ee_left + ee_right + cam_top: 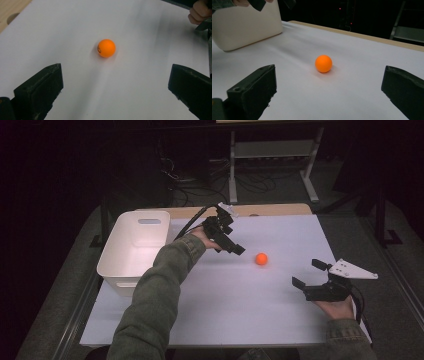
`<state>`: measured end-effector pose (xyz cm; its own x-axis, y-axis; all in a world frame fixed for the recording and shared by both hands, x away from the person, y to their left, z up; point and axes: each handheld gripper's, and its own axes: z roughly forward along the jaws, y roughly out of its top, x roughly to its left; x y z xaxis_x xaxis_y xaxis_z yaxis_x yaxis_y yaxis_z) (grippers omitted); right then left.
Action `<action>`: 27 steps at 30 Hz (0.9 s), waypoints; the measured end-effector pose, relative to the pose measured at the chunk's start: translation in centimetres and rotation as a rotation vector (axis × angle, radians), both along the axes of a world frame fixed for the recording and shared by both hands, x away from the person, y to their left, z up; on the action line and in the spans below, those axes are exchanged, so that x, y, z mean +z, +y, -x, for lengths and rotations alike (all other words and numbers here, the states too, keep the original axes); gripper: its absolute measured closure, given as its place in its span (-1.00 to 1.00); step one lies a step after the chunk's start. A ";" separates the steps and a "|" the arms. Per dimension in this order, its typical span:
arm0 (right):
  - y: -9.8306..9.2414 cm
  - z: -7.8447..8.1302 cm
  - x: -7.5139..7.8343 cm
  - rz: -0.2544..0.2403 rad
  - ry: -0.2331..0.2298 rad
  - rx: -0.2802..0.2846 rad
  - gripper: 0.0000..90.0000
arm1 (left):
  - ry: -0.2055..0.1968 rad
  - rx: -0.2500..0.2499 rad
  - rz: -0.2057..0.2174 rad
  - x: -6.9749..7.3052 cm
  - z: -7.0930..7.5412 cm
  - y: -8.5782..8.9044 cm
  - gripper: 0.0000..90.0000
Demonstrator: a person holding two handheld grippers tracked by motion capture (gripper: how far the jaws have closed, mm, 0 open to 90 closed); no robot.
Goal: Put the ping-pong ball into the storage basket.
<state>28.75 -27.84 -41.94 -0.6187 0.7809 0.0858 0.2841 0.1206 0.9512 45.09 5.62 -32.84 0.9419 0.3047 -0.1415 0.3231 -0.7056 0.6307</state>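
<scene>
2 wide-open grippers face 1 small orange ball on a white table sheet.
Lower right of the high view, the right gripper [306, 273] gapes, empty; the left gripper [235, 246], centre frame, jaws wide, nears the small orange ball [261, 259]. Bare sheet [240, 305] rings it; white plastic bin [131, 251] hugs the left edge.

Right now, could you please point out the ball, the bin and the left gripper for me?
ball [261, 259], high view, middle of its orange surface.
bin [116, 245], high view, its white left wall.
left gripper [239, 249], high view, between the tips of its jaws, which stand open.
</scene>
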 end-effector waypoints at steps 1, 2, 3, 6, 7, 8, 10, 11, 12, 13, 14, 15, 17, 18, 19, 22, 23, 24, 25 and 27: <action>0.0 0.0 0.0 0.001 0.003 0.000 -1.00 | 0.011 -0.001 -0.007 -0.4 -0.2 -0.2 -1.00; 0.0 0.0 0.0 0.000 0.003 0.000 -1.00 | 0.012 -0.005 -0.009 -0.6 -0.3 -0.2 -1.00; 0.0 0.0 0.0 0.000 0.003 0.000 -1.00 | 0.014 -0.006 -0.008 -0.7 -0.4 -0.3 -1.00; 0.0 0.0 -0.1 0.001 0.004 0.001 -1.00 | 0.022 -0.007 -0.001 -1.0 -0.5 -0.4 -1.00; 0.0 0.0 -0.1 0.001 0.004 0.001 -1.00 | 0.022 -0.007 -0.001 -1.0 -0.5 -0.4 -1.00; 0.0 -0.1 -0.1 0.003 0.004 0.002 -1.00 | 0.027 -0.009 -0.001 -1.2 -0.6 -0.5 -1.00; 0.0 -0.1 -0.1 0.003 0.004 0.002 -1.00 | 0.026 -0.010 -0.002 -1.3 -0.6 -0.6 -1.00; 0.0 -0.1 -0.1 0.002 0.004 0.001 -1.00 | 0.026 -0.012 -0.001 -1.3 -0.6 -0.7 -1.00; 0.0 -0.1 -0.1 0.002 0.004 0.002 -1.00 | 0.024 -0.011 0.002 -1.4 -0.7 -0.7 -1.00; 0.0 -0.1 -0.1 0.002 0.004 0.002 -1.00 | 0.024 -0.011 0.002 -1.4 -0.7 -0.7 -1.00; 0.0 -0.1 -0.1 0.004 0.004 0.002 -1.00 | 0.026 -0.009 0.004 -1.4 -0.7 -0.7 -1.00; 0.0 0.0 -0.1 0.003 0.005 0.001 -1.00 | 0.029 -0.007 0.003 -1.5 -0.8 -0.7 -1.00; 0.0 0.0 -0.1 0.003 0.006 0.001 -1.00 | 0.030 -0.005 0.003 -1.6 -0.9 -0.7 -1.00; 0.0 0.0 -0.1 0.003 0.006 0.001 -1.00 | 0.031 -0.004 0.003 -1.7 -0.9 -0.7 -1.00; 0.0 0.0 -0.1 0.003 0.006 0.001 -1.00 | 0.031 -0.004 0.003 -1.7 -0.9 -0.7 -1.00; 0.0 -0.1 -0.1 0.004 0.006 0.002 -1.00 | 0.028 -0.004 0.004 -1.9 -1.0 -0.9 -1.00; 0.0 -0.1 -0.1 0.004 0.006 0.002 -1.00 | 0.028 -0.004 0.004 -1.9 -1.0 -0.9 -1.00; 0.0 -0.1 -0.1 0.005 0.006 0.002 -1.00 | 0.033 -0.005 0.006 -2.0 -1.1 -1.0 -1.00; 0.0 -0.1 -0.1 0.006 0.006 0.002 -1.00 | 0.033 -0.003 0.006 -2.1 -1.1 -1.0 -1.00; 0.0 -0.1 -0.1 0.006 0.006 0.003 -1.00 | 0.034 -0.001 0.004 -2.3 -1.2 -1.1 -1.00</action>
